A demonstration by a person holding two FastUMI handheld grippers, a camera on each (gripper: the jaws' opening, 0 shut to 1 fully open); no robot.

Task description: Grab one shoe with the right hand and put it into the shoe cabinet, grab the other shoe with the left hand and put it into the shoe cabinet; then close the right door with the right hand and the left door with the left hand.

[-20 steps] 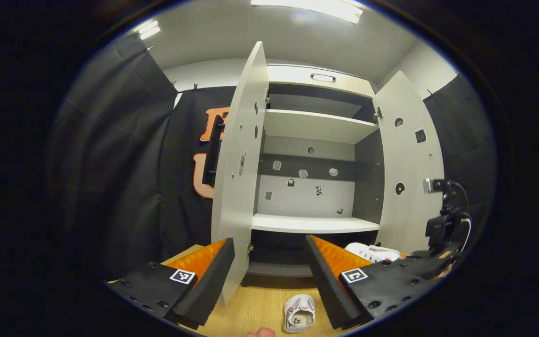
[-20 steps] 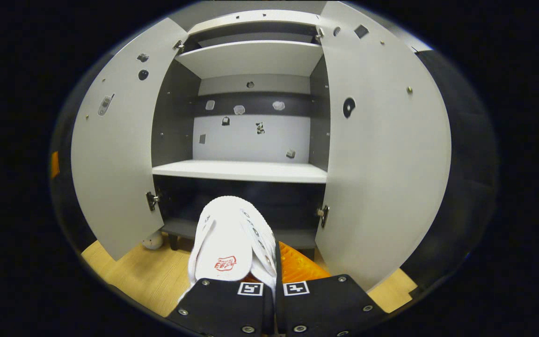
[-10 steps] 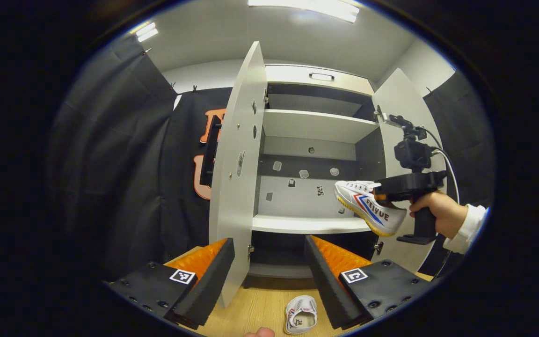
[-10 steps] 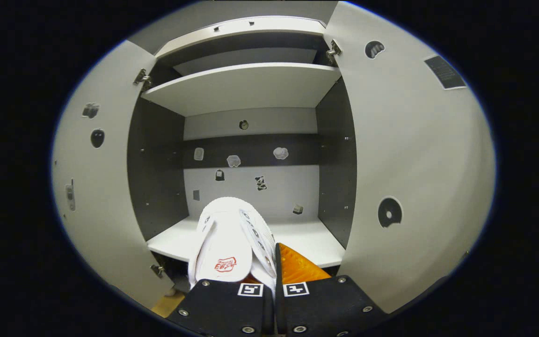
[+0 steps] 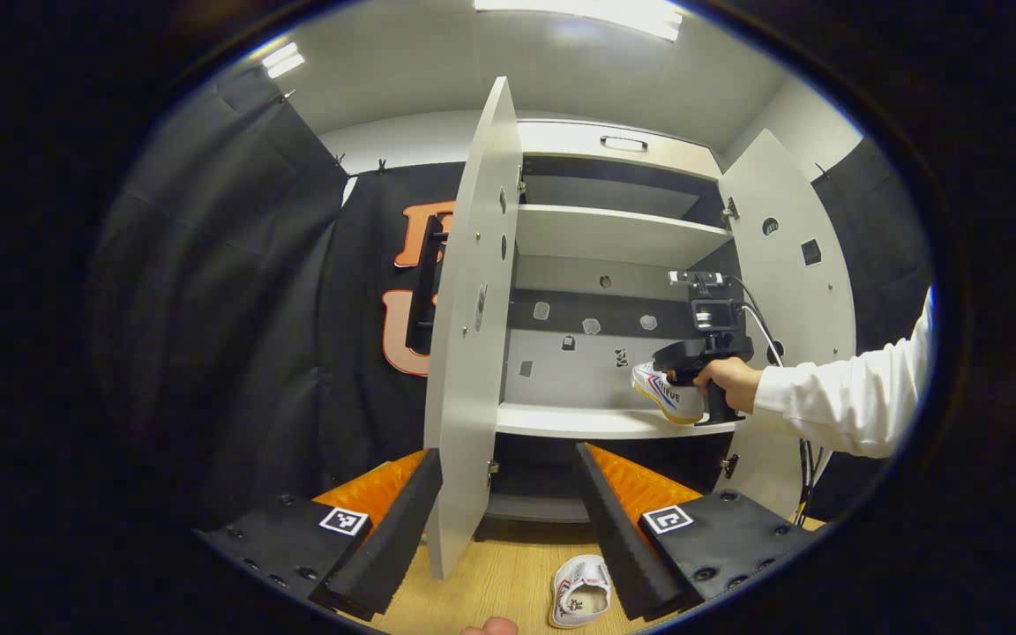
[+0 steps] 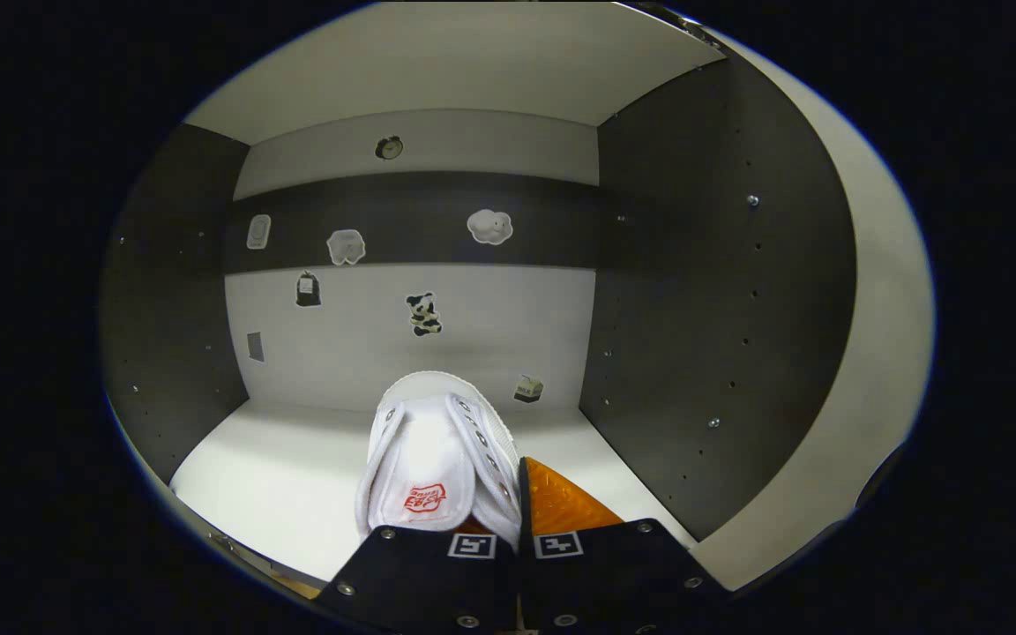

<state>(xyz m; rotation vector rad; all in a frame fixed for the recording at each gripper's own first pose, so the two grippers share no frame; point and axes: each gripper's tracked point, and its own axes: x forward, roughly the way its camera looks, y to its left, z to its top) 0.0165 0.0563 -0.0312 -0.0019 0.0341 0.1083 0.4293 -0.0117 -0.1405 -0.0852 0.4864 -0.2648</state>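
black cloth wall (image 5: 235, 291), wooden floor (image 5: 490, 582), white ceiling with strip light (image 5: 578, 13).

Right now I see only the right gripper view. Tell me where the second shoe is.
Observer: The second shoe lies on the wooden floor in front of the cabinet.
Operator: Report the left gripper.
Observer: The left gripper is open and holds nothing, above that shoe.
Operator: Check the doors.
Observer: The left door and the right door both stand open.
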